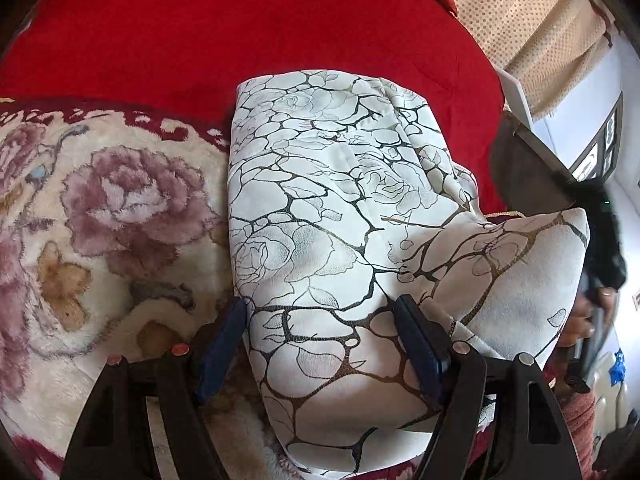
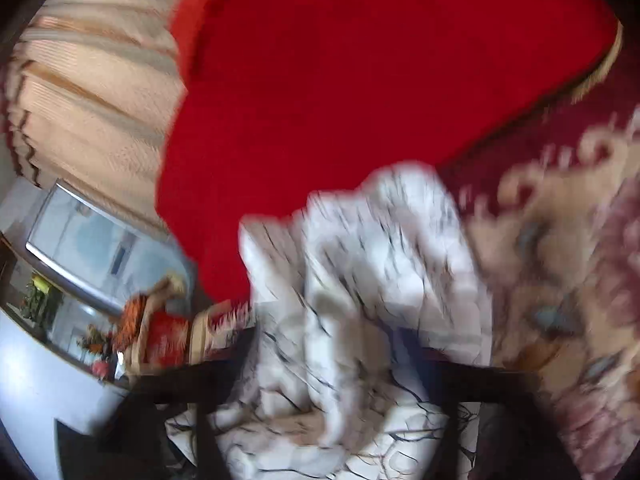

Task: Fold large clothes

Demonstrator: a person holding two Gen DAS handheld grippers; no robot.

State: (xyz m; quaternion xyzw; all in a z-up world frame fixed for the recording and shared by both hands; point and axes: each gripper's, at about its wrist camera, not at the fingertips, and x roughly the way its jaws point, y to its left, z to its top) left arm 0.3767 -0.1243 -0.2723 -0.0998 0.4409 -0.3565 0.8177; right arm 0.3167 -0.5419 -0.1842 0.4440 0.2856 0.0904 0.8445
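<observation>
One white garment [image 1: 320,200] with black and gold crack lines and drawn roses, folded into a fat bundle. Lies on a bed, far end on one plain red blanket [image 1: 240,32], left side touching one fluffy flower blanket [image 1: 100,208]. One loose flap of it sticking up at the right.

Left gripper [image 1: 320,302] over the near end of the bundle, pointing down at it. Two blue pads [image 1: 222,344], one at each side, set wide apart. Left pad right at the cloth's edge, right pad against a fold. No pinch to see.

Right gripper [image 2: 328,344] very blurry in its own view. Two dark fingers set wide apart, with the white garment [image 2: 360,264] bunched up between them. Too smeared to tell if touching. Red blanket [image 2: 360,80] behind, flower blanket [image 2: 560,260] to the right.

In the left view, one hand [image 1: 582,322] at the right edge, wrapped round the dark right gripper, just beside the raised flap.

One cream dotted curtain [image 1: 520,20] hanging past the bed.
</observation>
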